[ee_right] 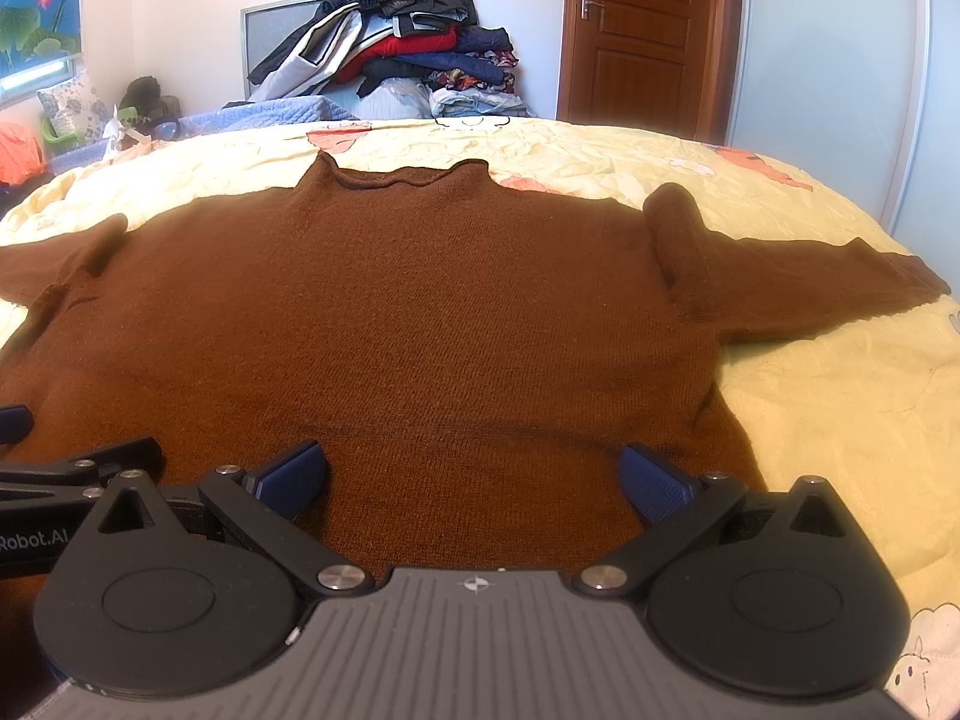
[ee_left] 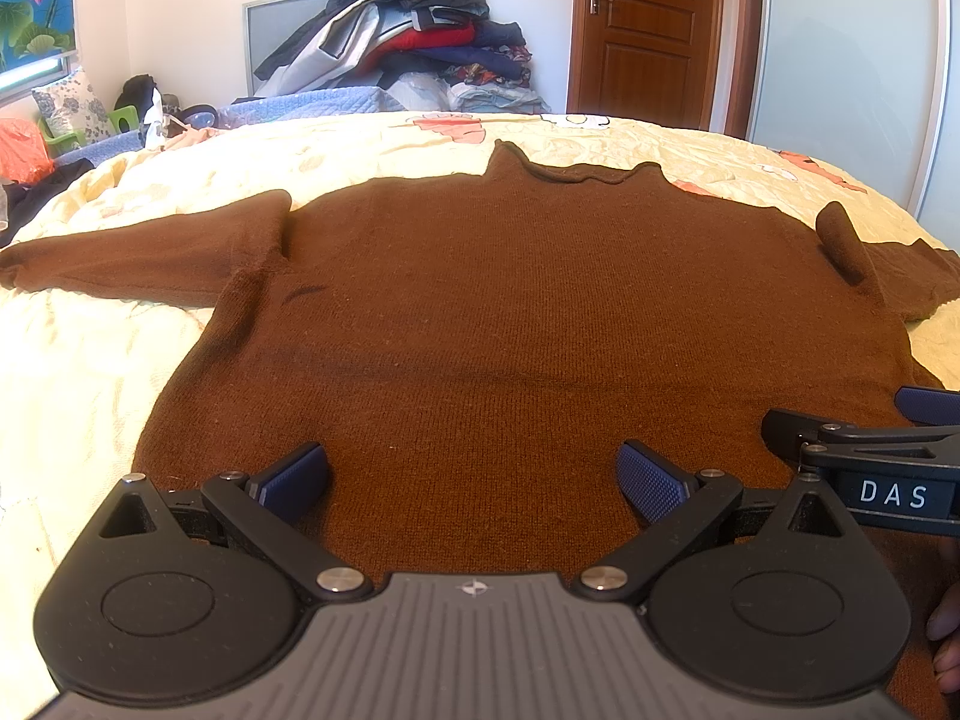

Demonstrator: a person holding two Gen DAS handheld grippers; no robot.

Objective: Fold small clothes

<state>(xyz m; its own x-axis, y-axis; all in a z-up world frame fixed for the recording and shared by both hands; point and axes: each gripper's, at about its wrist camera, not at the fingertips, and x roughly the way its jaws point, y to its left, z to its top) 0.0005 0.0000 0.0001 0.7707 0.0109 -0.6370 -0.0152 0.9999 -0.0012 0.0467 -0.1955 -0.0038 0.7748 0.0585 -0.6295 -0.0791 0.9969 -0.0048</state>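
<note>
A brown knit sweater (ee_left: pixel 510 312) lies flat on the bed, collar away from me and both sleeves spread out sideways; it also shows in the right wrist view (ee_right: pixel 390 312). My left gripper (ee_left: pixel 474 480) is open and empty, over the sweater's near hem, left of centre. My right gripper (ee_right: pixel 474 480) is open and empty, over the near hem toward its right side. The two grippers are side by side: the right one shows at the right edge of the left wrist view (ee_left: pixel 888 450), the left one at the left edge of the right wrist view (ee_right: pixel 72 474).
A pale yellow patterned quilt (ee_left: pixel 90 360) covers the bed (ee_right: pixel 840 420). A pile of clothes (ee_left: pixel 414 30) is stacked at the far side against the wall. A wooden door (ee_left: pixel 648 30) stands behind right. Clutter and a cushion (ee_left: pixel 66 108) sit at the far left.
</note>
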